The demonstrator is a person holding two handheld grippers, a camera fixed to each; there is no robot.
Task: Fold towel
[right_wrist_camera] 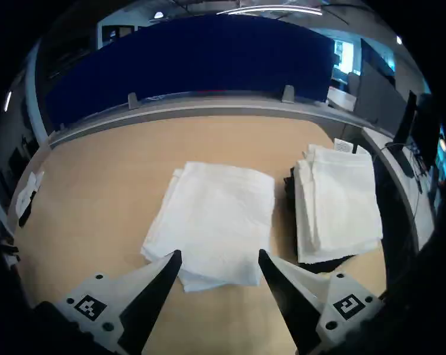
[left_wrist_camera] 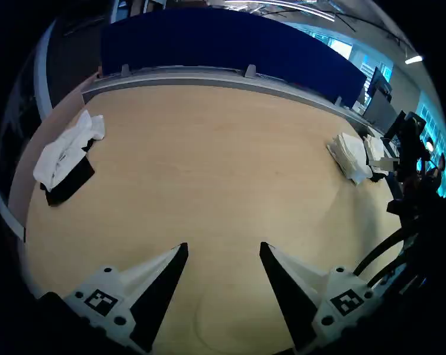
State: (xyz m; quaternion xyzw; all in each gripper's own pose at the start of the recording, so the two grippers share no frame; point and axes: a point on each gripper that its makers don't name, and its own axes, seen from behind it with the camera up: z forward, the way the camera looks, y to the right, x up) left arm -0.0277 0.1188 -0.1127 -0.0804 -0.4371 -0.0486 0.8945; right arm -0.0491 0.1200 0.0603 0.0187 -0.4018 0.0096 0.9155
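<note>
In the left gripper view, the left gripper has its jaws spread wide over bare table, with open wood from 9 to 3 o'clock. A crumpled towel heap lies at 9 o'clock near the table's left edge. The blue partition closes the far edge at 12 o'clock.

In the right gripper view, the right gripper also has its jaws apart. The near edge of the folded towel lies between the tips, but contact cannot be told. Just beside it at 3 o'clock is a stack of folded towels, close to the right edge. From 9 to 11 o'clock the wood is free.

The fingers carry black-and-white square markers.
</note>
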